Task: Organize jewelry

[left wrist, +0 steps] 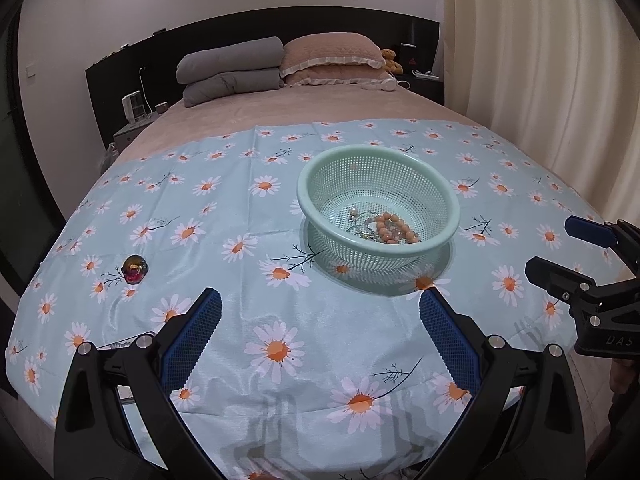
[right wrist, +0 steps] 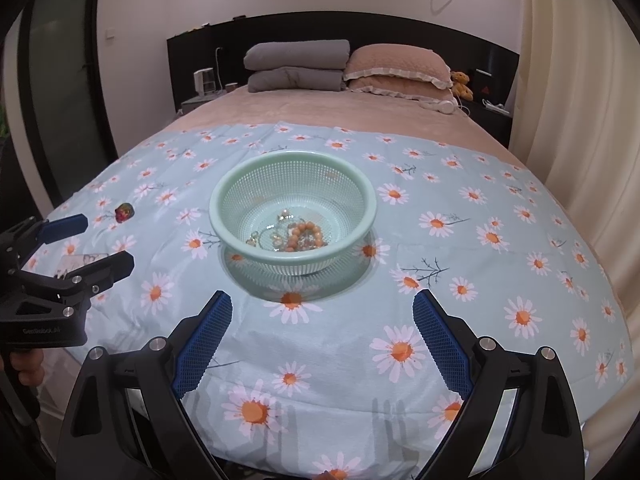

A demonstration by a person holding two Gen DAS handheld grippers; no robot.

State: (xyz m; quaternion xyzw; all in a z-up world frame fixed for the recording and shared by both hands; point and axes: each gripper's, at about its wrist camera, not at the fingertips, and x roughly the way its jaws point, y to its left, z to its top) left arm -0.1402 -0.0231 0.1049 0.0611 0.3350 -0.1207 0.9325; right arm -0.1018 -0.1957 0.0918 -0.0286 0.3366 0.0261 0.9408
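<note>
A mint-green mesh basket (left wrist: 448, 204) (right wrist: 362, 204) stands on the daisy-print cloth. In it lie an orange bead bracelet (left wrist: 396, 229) (right wrist: 306, 235) and several small metal pieces (left wrist: 362, 220) (right wrist: 268, 236). A dark red and gold jewel (left wrist: 135, 269) (right wrist: 124, 212) lies on the cloth to the left. A small clear packet (right wrist: 82, 260) lies at the cloth's left edge by the left gripper. My left gripper (left wrist: 320, 300) (right wrist: 106, 240) is open and empty, just short of the basket. My right gripper (right wrist: 322, 304) (left wrist: 552, 246) is open and empty, in front of the basket.
The daisy-print cloth (left wrist: 260, 208) (right wrist: 460, 248) covers the foot of a bed. Grey folded blankets (left wrist: 232, 68) and a pink pillow (left wrist: 332, 58) lie at the headboard. A curtain (left wrist: 540, 60) hangs at the right. A nightstand (left wrist: 134, 120) stands at the left.
</note>
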